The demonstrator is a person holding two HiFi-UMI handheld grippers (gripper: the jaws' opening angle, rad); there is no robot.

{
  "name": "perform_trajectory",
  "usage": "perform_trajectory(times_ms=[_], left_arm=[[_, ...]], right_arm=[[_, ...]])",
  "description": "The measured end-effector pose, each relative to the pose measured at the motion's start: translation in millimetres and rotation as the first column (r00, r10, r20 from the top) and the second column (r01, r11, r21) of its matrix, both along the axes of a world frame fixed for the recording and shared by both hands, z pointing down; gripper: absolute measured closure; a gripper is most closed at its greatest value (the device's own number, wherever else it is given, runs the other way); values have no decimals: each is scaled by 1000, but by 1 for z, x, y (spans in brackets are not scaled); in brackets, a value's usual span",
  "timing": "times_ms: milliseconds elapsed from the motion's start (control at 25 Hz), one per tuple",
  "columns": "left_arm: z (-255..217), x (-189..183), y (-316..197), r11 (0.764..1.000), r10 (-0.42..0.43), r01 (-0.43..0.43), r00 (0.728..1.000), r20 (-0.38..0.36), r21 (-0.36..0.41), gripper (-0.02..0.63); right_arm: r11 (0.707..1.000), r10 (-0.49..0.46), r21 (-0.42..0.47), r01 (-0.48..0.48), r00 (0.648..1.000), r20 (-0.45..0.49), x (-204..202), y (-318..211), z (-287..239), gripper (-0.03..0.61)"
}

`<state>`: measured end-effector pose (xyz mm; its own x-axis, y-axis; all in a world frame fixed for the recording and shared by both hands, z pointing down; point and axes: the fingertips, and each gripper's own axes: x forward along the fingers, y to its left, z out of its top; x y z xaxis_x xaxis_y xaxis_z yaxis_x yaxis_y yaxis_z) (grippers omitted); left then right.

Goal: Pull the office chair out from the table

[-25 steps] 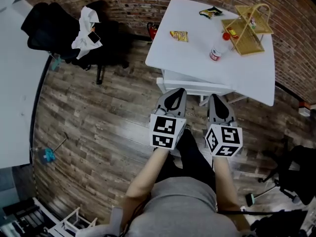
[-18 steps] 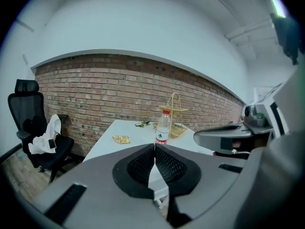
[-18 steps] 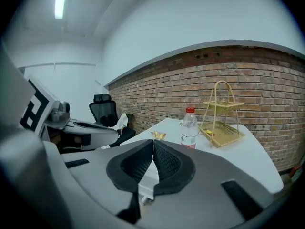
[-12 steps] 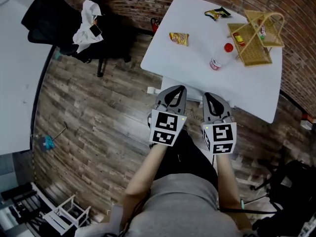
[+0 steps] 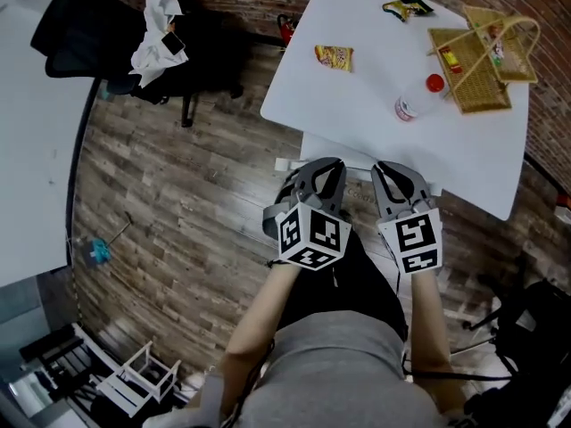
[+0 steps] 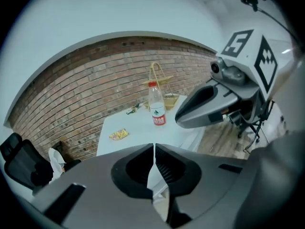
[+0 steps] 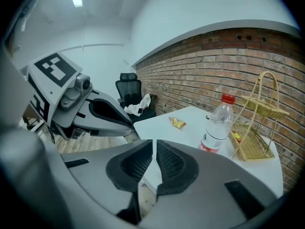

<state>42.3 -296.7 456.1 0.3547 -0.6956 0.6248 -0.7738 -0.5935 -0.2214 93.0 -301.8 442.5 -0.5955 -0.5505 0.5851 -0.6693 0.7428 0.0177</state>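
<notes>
The black office chair (image 5: 98, 34) stands at the upper left by the brick wall, with white cloth and a phone (image 5: 165, 47) lying on it. It also shows in the left gripper view (image 6: 19, 161) and the right gripper view (image 7: 131, 92). My left gripper (image 5: 323, 168) and right gripper (image 5: 394, 172) hang side by side at the near edge of the white table (image 5: 357, 96), far from the chair. Both are shut with nothing between the jaws (image 6: 154, 149) (image 7: 153, 149).
On the table are a water bottle (image 5: 419, 96), a wicker basket (image 5: 482, 61) and two snack packets (image 5: 335, 56). A second white table (image 5: 27, 150) runs along the left. A dark chair (image 5: 535, 319) sits at the lower right, a white rack (image 5: 134, 382) at the lower left.
Both grippers have moved forward and down to the table's near edge and rolled; the left cube now shows two faces. Jaws stay shut.
</notes>
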Motion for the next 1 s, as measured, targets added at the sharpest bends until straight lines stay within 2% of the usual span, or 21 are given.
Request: perform_trajectory(times_ms=[120, 240, 320, 440, 480, 520, 560, 720, 880, 1000], left_arm=[[11, 6, 0, 995, 90, -88, 994, 59, -40, 595], [15, 10, 0, 984, 180, -178, 976, 119, -31, 595], [20, 9, 4, 972, 234, -230, 956, 176, -41, 595], [34, 10, 14, 943, 332, -308, 910, 248, -129, 587], [38, 11, 15, 931, 361, -328, 893, 268, -159, 552], [41, 12, 15, 923, 382, -344, 880, 284, -174, 509], [43, 13, 14, 917, 395, -355, 869, 298, -179, 489], [49, 18, 11, 895, 445, -400, 830, 337, -197, 480], [63, 22, 14, 850, 526, -451, 757, 389, -271, 462], [75, 22, 18, 827, 559, -459, 730, 393, -324, 445]], right_arm=[[998, -54, 14, 54, 997, -60, 1, 1, 8, 560], [995, -94, 11, 96, 991, -92, 2, 3, 15, 560], [992, -123, 14, 126, 986, -110, 0, 6, 17, 560], [977, -207, 18, 214, 961, -184, -2, 11, 24, 552], [968, -243, 11, 251, 945, -218, -3, 12, 28, 502], [957, -281, -1, 290, 926, -254, -4, 14, 33, 426], [945, -315, -13, 326, 903, -293, -5, 16, 38, 411], [898, -414, -59, 436, 792, -448, -2, 20, 58, 411], [854, -486, -129, 504, 684, -544, 4, 21, 83, 405], [846, -497, -159, 509, 645, -580, 3, 22, 90, 405]])
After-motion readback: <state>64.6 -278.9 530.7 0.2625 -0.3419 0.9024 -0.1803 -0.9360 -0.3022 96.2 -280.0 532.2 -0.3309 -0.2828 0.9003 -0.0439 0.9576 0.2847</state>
